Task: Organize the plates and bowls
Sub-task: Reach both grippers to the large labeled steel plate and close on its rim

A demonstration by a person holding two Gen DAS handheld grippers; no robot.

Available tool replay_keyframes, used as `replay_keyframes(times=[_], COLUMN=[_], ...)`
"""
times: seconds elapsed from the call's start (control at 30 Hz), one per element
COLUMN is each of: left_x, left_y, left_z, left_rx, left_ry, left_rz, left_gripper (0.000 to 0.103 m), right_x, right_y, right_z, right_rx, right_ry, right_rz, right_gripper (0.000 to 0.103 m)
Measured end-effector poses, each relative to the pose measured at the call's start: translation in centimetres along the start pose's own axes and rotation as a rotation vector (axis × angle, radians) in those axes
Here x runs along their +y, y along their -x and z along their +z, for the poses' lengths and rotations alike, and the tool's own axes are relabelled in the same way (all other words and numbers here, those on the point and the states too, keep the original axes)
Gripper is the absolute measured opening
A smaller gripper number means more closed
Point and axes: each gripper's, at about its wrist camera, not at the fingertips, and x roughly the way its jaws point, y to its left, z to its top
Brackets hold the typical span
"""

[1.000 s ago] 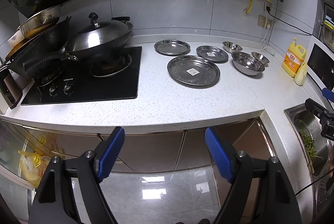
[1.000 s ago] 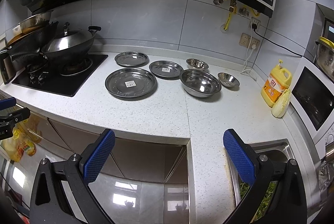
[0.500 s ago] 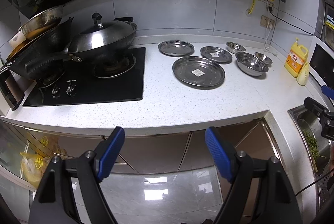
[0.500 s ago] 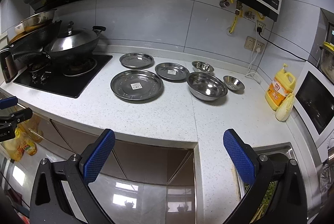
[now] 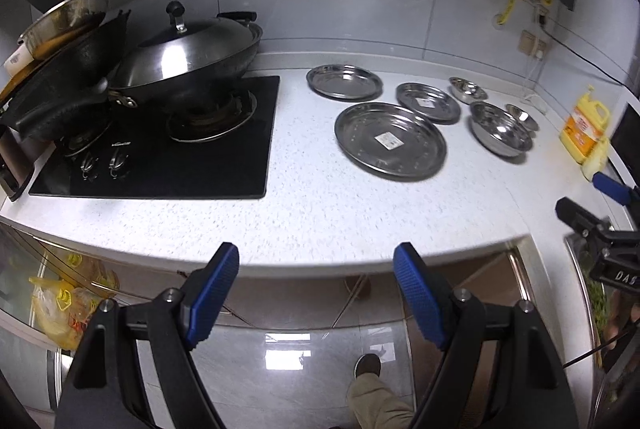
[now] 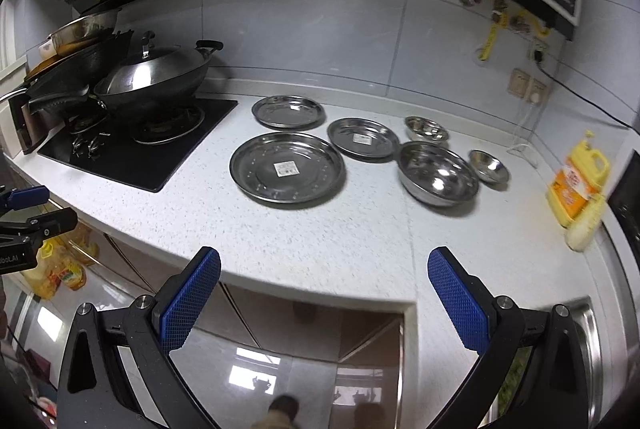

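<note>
Hovering short of the white counter (image 6: 320, 229), both grippers spread wide and empty, nothing between the blue pads. Right gripper (image 6: 324, 293) placed better for the dishes: from its fingertips, large plate (image 6: 287, 169) at about 12 o'clock, large bowl (image 6: 438, 173) at about 1 o'clock, all beyond the counter edge. Left gripper (image 5: 316, 293) set farther toward the stove (image 5: 160, 141), so the same large plate (image 5: 390, 141) lies at about 1 o'clock and the bowls out toward 2 o'clock.

Largest to smallest in the right view: large plate nearest the edge; back plate (image 6: 287, 112) behind it at 12 o'clock; labelled medium plate (image 6: 363, 139) at its 2 o'clock; large bowl to the right, apart from the plates; back small bowl (image 6: 426, 128) behind that; smallest bowl (image 6: 489, 165) just beside the large bowl's right rim. No long axis to align with, all round. Likely sensible: stacking smaller plates onto the large one, nesting small bowls into the large bowl, right side leading.
</note>
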Motion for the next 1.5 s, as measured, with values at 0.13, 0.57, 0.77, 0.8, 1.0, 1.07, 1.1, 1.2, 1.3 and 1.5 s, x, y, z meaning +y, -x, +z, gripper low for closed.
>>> replay_keyframes(times=[0.13,0.57,0.77,0.8,1.0,1.07,1.1,1.2,1.3,1.5], left_x=[-0.9,-2.9,-3.3,-3.2,-2.9,-2.7,-2.7,-3.0,-2.9,-2.9], left_y=[-5.0,-21.1,-26.7,-27.8,-31.6,-32.5,-32.7,-33.1,-33.3,-33.9], left_z=[4.3,13.1,13.7,13.7,13.9,14.1,14.1,14.7,15.0,15.6], left_rx=[0.042,0.203,0.291,0.316,0.387,0.412,0.410,0.412,0.415,0.418], left_ry=[0.021,0.099,0.096,0.094,0.084,0.095,0.092,0.076,0.091,0.127], left_rz=[0.016,0.052,0.040,0.038,-0.011,-0.050,-0.053,-0.080,-0.126,-0.214], left_gripper=[0.079,0.079,0.079,0.079,0.079,0.078,0.078,0.077,0.077,0.077], right_x=[-0.9,-4.0,-4.1,-4.0,-3.6,-3.6,-3.5,-3.5,-3.4,-3.1], right_y=[-5.1,-23.8,-28.8,-29.3,-31.9,-32.5,-32.8,-33.7,-34.2,-34.1], right_z=[2.0,7.5,8.0,8.0,7.9,7.9,8.0,8.0,7.8,8.3], right_rx=[0.018,0.220,0.305,0.315,0.392,0.414,0.424,0.445,0.467,0.449], right_ry=[0.006,0.046,0.056,0.056,0.038,0.021,0.014,-0.006,-0.028,-0.011], right_rz=[0.063,0.190,0.233,0.235,0.233,0.239,0.241,0.251,0.270,0.250], right_gripper=[0.102,0.102,0.102,0.102,0.102,0.102,0.102,0.102,0.087,0.061])
